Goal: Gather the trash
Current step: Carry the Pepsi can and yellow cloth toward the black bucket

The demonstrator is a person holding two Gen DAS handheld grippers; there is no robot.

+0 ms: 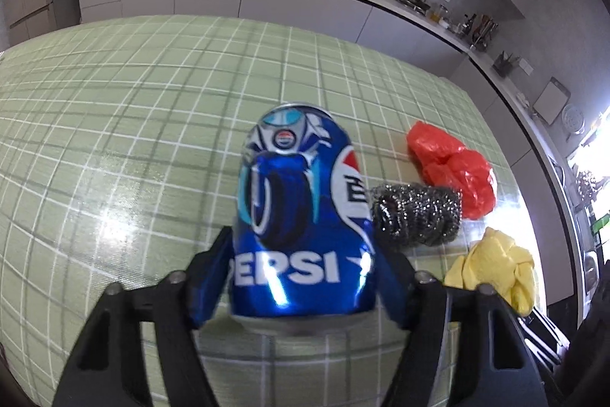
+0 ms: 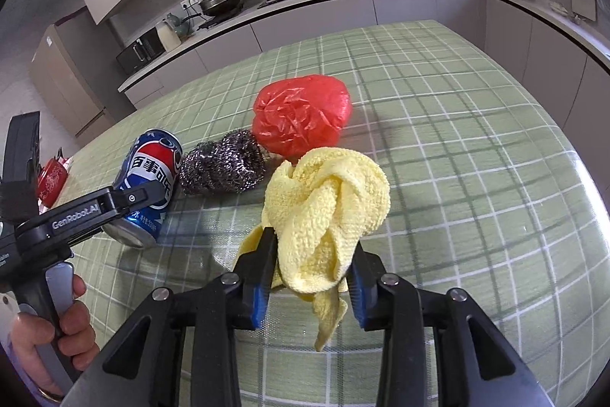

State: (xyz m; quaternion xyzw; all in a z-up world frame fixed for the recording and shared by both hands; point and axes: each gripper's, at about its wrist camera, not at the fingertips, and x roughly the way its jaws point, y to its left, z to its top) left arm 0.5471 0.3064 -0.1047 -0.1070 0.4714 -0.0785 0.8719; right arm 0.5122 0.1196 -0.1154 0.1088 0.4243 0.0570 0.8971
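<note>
clear: tablecloth (image 2: 476, 140) right | blocked: scourer (image 2: 223, 166) touching can (image 2: 152, 178), seemingly

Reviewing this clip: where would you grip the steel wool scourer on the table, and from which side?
Across the middle of the steel wool scourer, from above. It lies as a squat roll, wedged between the Pepsi can and red plastic bag, so the sides look blocked; probably set the jaws front to back.

Right gripper (image 2: 310, 256) clamped on a crumpled yellow cloth (image 2: 328, 205), red plastic bag (image 2: 303, 115) behind it, steel scourer (image 2: 223, 168) beside a tilted Pepsi can (image 2: 148, 178), left gripper's finger (image 2: 131, 199) against the can, green checked tablecloth (image 2: 457, 140).
</note>
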